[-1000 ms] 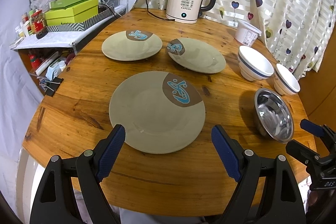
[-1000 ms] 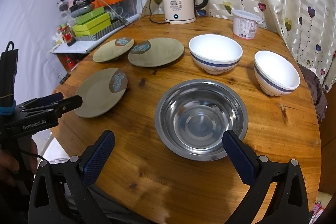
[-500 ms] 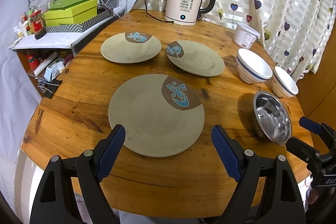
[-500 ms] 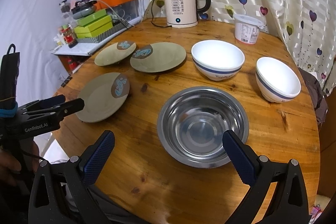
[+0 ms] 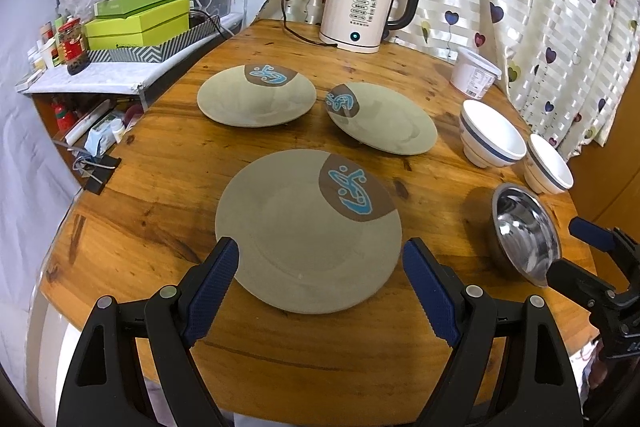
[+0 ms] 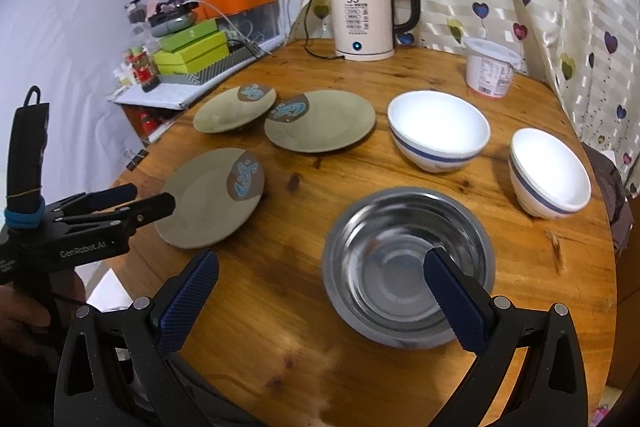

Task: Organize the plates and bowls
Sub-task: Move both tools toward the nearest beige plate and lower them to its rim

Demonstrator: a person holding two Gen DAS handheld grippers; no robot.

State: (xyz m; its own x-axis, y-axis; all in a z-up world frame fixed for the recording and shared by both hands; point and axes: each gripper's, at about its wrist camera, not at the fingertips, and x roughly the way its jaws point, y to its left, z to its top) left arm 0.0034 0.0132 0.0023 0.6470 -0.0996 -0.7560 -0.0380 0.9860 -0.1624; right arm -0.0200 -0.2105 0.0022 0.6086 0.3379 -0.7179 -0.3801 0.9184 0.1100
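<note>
I held my left gripper [image 5: 320, 277] released, its pads either side of the nearest plate's [image 5: 308, 231] front rim. My right gripper [image 6: 320, 297] also stood released, one pad over the steel bowl [image 6: 408, 267]. Further on the table [image 5: 160, 167] lay two more plates [image 5: 256, 101] [image 5: 382, 123], then two white bowls [image 6: 438, 129] [image 6: 550, 173], kettle [image 5: 366, 11] farthest.

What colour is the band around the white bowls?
Dark blue, on both white bowls; the right wrist view shows it best.

three plates [image 5: 308, 231], two white bowls [image 6: 439, 129], one steel bowl [image 6: 408, 267], one kettle [image 5: 368, 11]
</note>
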